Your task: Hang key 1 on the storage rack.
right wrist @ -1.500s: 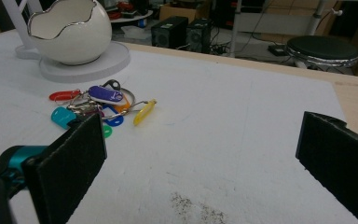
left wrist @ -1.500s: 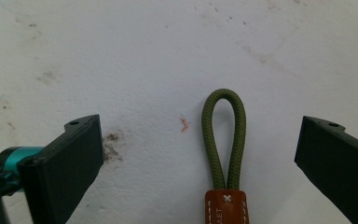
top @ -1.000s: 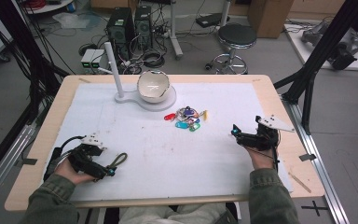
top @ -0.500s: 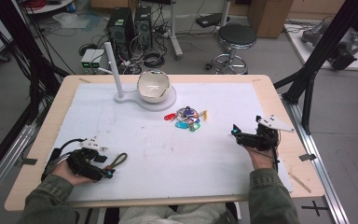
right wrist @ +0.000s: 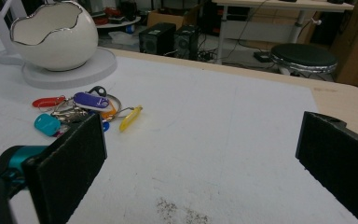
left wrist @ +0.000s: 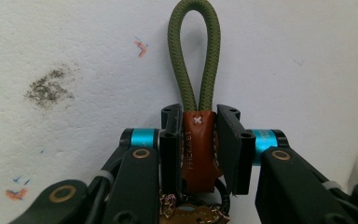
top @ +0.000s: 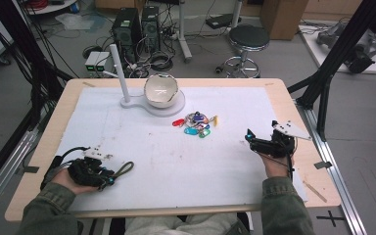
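In my left gripper (left wrist: 199, 140) I hold a key strap made of an olive green braided cord loop with a brown leather tab (left wrist: 196, 140). In the left gripper view the tab stands upright in the lower middle of the frame, right between my two black jaws. The jaws have just been closing, and now both pads press on the leather from its two sides. The green loop rises out of the jaws toward the top of the frame and lies on the white table cover (left wrist: 298, 56). Under the tab I see a small metal ring, partly hidden. In the high view this gripper (top: 108, 177) is at the lower left of the frame, and the loop (top: 124, 169) sticks out to its right.

My right gripper (top: 248, 136) is at the right of the high view, low over the cover. In the right gripper view its jaws stand wide apart with nothing between them. A bunch of coloured plastic key tags on metal rings (right wrist: 81, 112) lies at the left of that frame, beyond the left jaw and not touching it. Behind it stands a white egg-shaped bowl with a jagged rim (right wrist: 53, 35).
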`<action>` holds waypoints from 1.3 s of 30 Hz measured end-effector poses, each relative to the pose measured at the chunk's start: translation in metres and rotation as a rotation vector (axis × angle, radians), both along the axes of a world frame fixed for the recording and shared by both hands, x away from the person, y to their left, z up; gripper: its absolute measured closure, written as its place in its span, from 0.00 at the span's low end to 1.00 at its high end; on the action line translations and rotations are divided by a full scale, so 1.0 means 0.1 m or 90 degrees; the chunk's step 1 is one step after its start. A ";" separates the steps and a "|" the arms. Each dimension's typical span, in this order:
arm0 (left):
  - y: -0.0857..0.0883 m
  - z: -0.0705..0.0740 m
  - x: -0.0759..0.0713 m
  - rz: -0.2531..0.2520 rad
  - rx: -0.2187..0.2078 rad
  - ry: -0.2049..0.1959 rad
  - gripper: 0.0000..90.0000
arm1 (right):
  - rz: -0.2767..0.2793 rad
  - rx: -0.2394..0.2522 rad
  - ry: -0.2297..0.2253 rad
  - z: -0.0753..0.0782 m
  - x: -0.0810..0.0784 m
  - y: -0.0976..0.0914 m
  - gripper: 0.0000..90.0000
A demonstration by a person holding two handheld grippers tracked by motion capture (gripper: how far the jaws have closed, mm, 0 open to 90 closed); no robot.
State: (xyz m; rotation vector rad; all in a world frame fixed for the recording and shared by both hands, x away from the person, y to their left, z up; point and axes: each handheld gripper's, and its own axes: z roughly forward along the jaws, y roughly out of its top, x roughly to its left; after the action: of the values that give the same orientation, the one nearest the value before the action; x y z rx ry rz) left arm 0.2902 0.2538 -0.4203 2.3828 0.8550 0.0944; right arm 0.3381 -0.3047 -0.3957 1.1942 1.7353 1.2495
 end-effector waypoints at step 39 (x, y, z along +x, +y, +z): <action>0.22 0.36 0.35 0.162 -0.121 -0.021 0.79 | 0.007 -0.022 0.007 -0.02 0.00 0.02 0.01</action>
State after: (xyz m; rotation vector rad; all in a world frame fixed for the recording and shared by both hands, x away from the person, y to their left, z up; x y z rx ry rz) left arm 0.3254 0.2762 -0.3844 2.0832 1.0966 0.1465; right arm 0.3381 -0.3032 -0.3975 1.1757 1.7660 1.2173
